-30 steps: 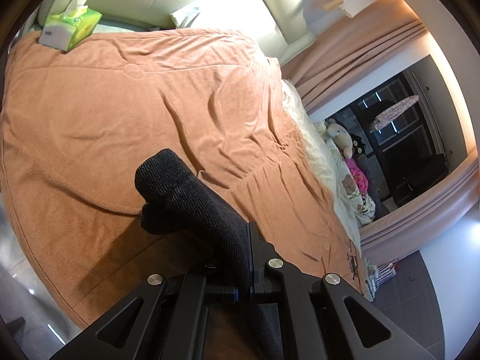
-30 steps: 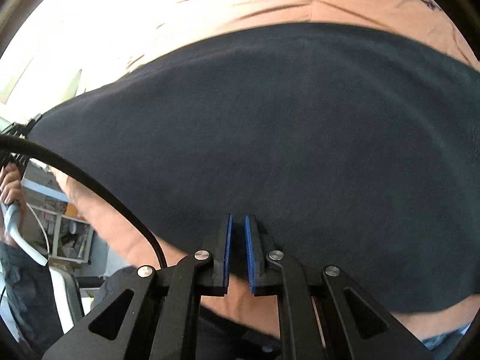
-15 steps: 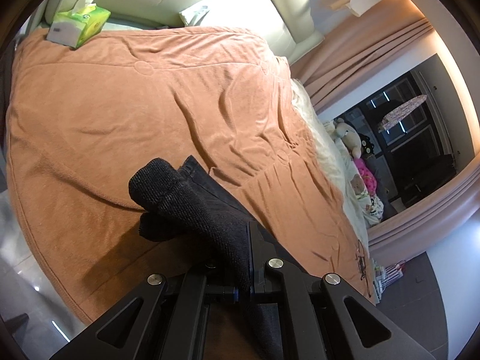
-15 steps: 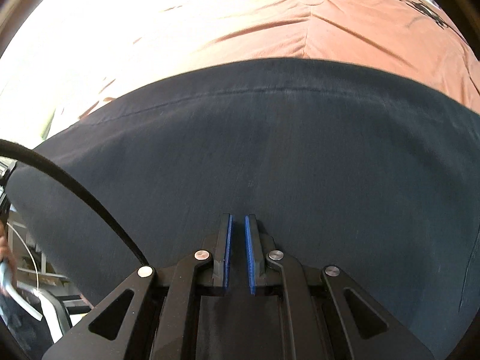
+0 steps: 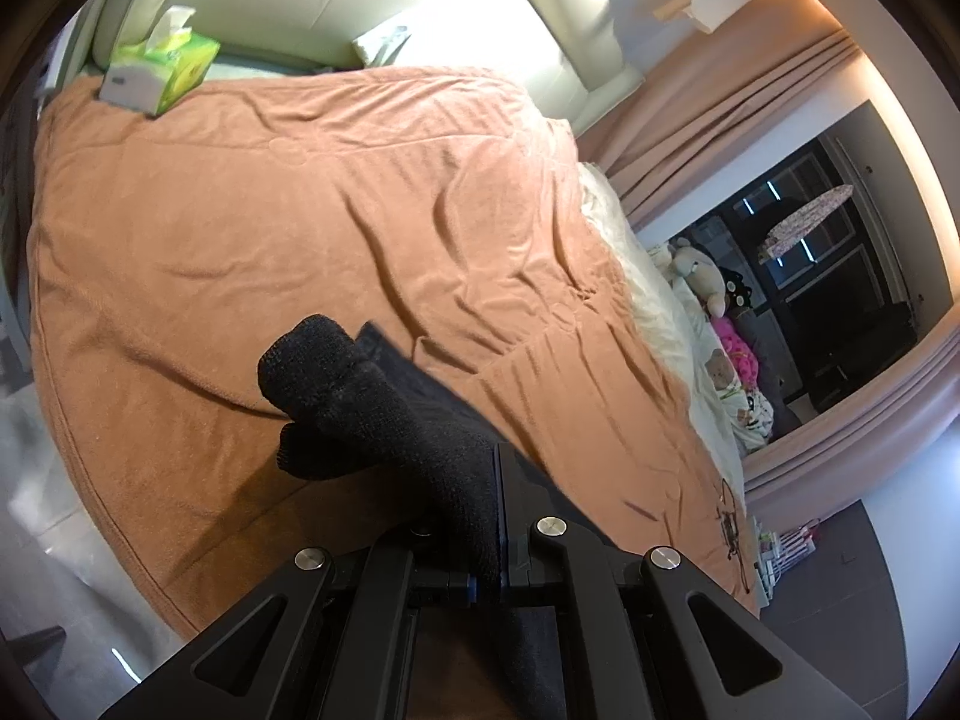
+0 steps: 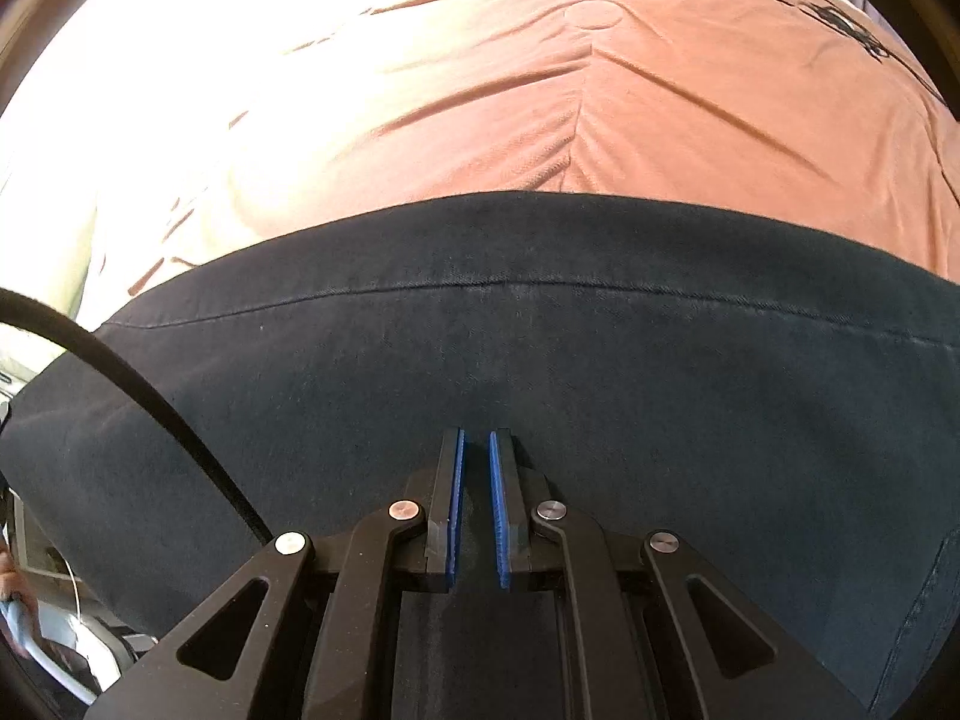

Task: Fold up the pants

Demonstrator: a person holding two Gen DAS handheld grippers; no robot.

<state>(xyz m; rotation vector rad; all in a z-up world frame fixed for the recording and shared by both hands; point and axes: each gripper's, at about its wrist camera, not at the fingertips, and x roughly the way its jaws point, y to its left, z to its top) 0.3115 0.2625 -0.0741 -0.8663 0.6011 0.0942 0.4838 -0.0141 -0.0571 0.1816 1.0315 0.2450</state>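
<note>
Both claws clamp dark pants [image 6: 540, 372] on orange blanket [image 5: 288, 228]; tissue box [image 5: 159, 69] far off, nr headboard.

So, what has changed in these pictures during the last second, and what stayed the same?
In the right wrist view the pants have slid down the picture: their far edge sits lower now and more of the orange blanket shows beyond it. In the left wrist view a flat dark edge of the pants has appeared behind the bunched part. Both the left gripper and the right gripper stayed shut on the pants; the tissue box did not move.
</note>
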